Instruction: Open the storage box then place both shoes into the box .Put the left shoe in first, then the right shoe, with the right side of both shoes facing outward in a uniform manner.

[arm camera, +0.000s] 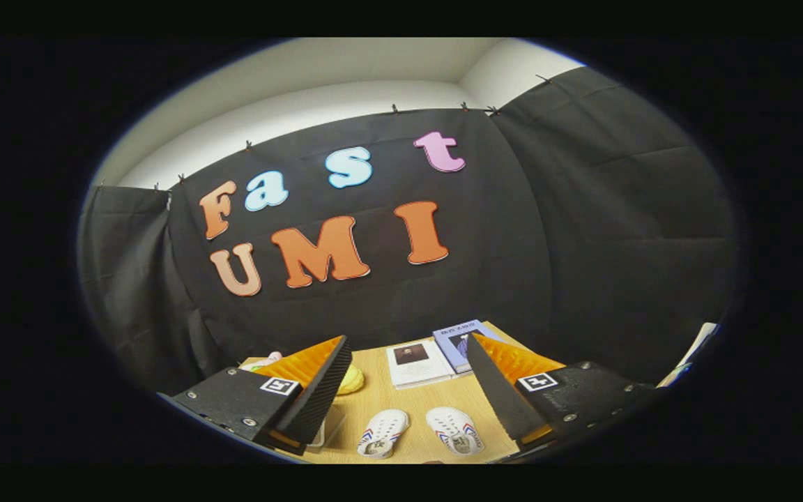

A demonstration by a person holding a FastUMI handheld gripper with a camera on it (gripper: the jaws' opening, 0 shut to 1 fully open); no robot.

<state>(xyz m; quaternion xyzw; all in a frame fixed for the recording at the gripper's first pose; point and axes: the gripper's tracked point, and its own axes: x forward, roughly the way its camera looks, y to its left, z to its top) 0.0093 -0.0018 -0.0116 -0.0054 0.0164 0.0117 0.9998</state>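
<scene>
- The claw (pixel 401 401) is spread wide and holds nothing, raised above the bench (pixel 436 401).
- Two white shoes (pixel 419 432) lie side by side near the bench's front edge, between the fingers.
- Beyond them, two books (pixel 436 355) rest by the far edge.
- A clear container corner (pixel 325 429), possibly the storage box, peeks from behind the left finger.
- Judged: nothing started; opening the box comes first.

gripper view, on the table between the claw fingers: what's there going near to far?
Claw open, holding nothing. Between its fingers: pair of white shoes side by side on the wooden table → white booklet → blue book → black cloth wall.
</scene>
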